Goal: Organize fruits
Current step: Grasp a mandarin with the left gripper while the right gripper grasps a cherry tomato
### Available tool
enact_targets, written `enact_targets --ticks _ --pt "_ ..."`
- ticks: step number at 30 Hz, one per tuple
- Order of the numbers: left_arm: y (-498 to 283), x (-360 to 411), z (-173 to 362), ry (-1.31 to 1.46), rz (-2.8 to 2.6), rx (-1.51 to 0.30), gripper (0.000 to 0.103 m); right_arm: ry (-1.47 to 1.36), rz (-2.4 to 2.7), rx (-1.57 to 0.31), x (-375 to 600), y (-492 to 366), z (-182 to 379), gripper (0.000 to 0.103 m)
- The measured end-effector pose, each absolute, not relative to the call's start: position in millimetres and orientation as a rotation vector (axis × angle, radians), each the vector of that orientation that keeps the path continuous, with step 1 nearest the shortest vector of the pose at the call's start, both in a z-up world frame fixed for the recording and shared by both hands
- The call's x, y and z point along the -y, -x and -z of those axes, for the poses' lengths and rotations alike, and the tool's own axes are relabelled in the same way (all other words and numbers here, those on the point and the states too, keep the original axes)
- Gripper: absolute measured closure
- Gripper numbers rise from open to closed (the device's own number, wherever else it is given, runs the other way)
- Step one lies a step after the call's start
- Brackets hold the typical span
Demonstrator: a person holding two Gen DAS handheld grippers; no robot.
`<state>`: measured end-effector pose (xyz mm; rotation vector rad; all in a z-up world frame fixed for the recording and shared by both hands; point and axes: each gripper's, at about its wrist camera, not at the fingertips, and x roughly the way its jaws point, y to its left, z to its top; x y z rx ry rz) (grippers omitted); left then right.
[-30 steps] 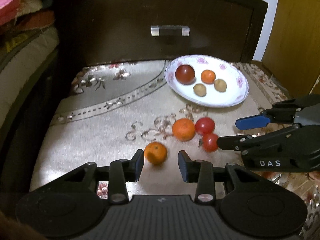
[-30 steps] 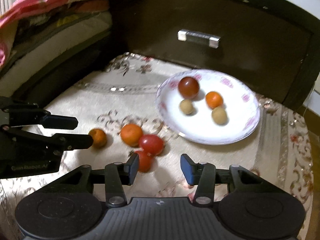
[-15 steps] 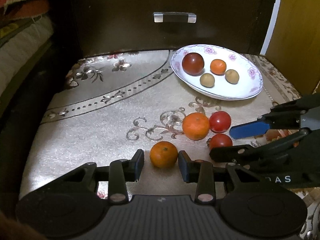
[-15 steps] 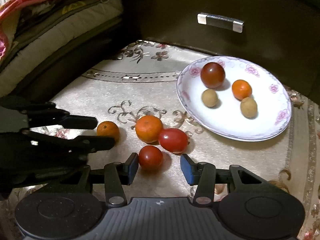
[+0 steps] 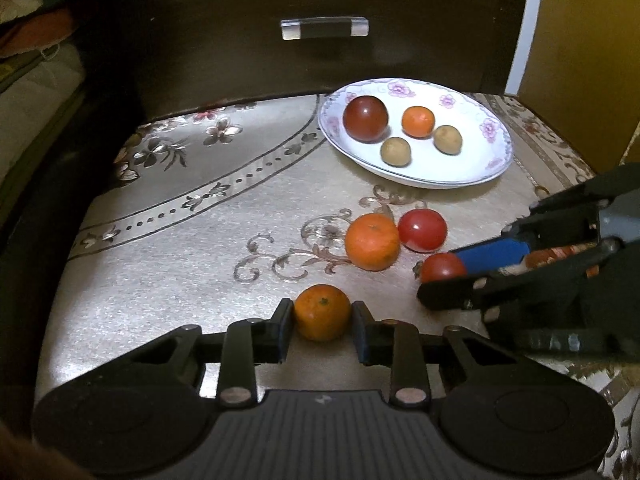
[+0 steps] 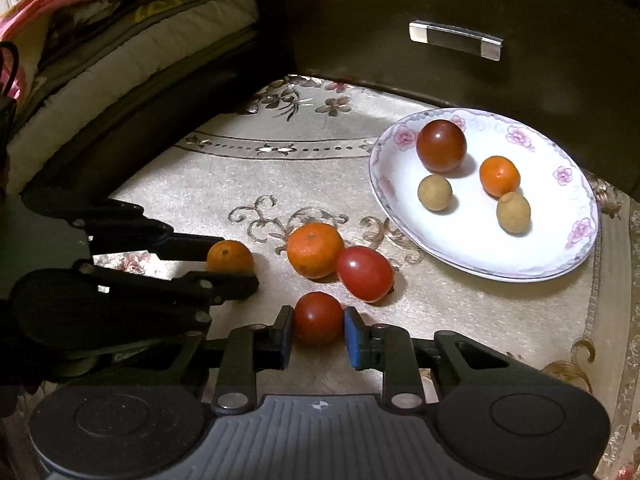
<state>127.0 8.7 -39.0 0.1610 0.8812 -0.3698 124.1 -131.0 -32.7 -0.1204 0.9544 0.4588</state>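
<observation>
On the patterned cloth, a small orange (image 5: 322,312) sits between the pads of my left gripper (image 5: 320,314), whose jaws are closing and touch it on both sides. My right gripper (image 6: 318,322) is closing on a small red tomato (image 6: 318,316), with both pads against it. A bigger orange (image 6: 315,250) and an oval red tomato (image 6: 364,274) lie together just beyond. The white flowered plate (image 6: 580,248) at the back right holds a dark red tomato, a small orange and two tan round fruits. In each wrist view the other gripper shows from the side.
A dark wooden drawer front with a metal handle (image 5: 324,28) rises right behind the plate. Folded bedding (image 6: 120,40) is stacked at the left and a yellow cabinet side (image 5: 580,60) stands at the right. The cloth's left edge drops into shadow.
Both grippers came down and forward over the fruit. The left jaws closed in around the small orange and the right jaws around the small tomato. The other fruit has not moved.
</observation>
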Motion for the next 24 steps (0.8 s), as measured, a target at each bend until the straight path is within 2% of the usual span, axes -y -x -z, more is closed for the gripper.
enact_targets --ticks 12,17,19,24 --pt "-118 2 40 -0.202 0.415 -0.872 0.066 0.165 -0.387 -0.961 148 -116 31 0.079" --pt "-118 1 41 -0.199 0.414 -0.869 0.064 0.173 -0.382 -0.957 147 -118 32 0.078" --pt "-118 0 41 -0.2 0.407 -0.867 0.06 0.168 -0.382 -0.957 148 -119 32 0.078" --pt "-118 -1 41 -0.197 0.403 -0.866 0.06 0.171 -0.382 -0.954 148 -117 33 0.077"
